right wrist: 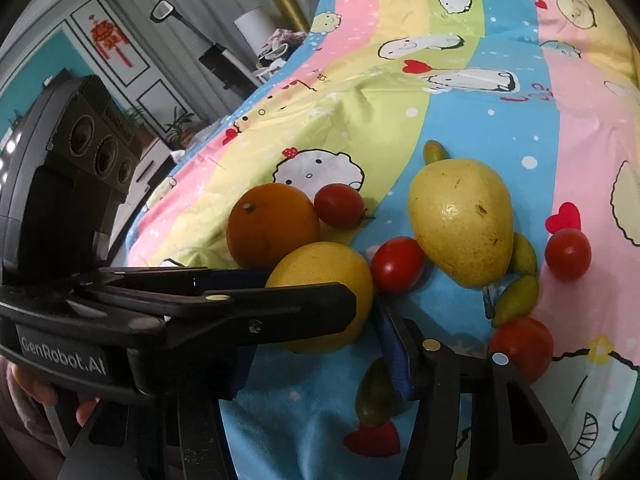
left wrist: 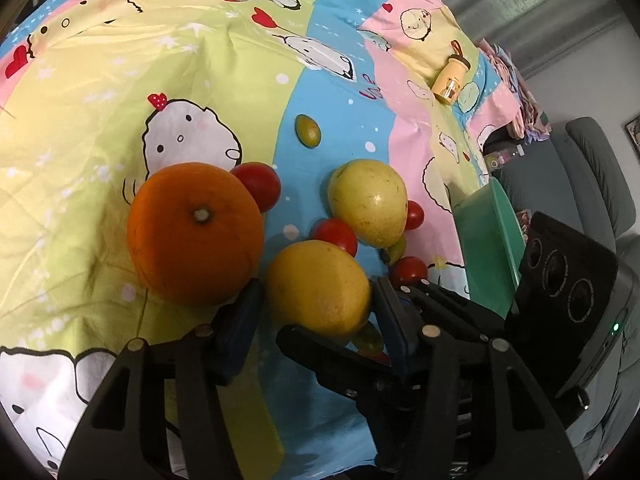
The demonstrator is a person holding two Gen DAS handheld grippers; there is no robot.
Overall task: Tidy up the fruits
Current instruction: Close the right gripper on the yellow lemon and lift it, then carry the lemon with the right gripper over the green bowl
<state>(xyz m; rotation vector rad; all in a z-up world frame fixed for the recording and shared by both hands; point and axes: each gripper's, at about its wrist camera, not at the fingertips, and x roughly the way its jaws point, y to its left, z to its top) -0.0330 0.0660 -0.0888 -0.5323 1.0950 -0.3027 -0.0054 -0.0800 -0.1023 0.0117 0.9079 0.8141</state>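
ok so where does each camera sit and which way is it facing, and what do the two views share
Left wrist: rides the left gripper, looking forward and down along its fingers at the fruit on the cartoon sheet; its own fingers flank the lemon, and the right gripper's camera housing shows on the right.
Right wrist: rides the right gripper, looking down at the same pile from further right; the left gripper crosses in front, and a hand shows bottom left.
Shared: lemon, orange, pear.
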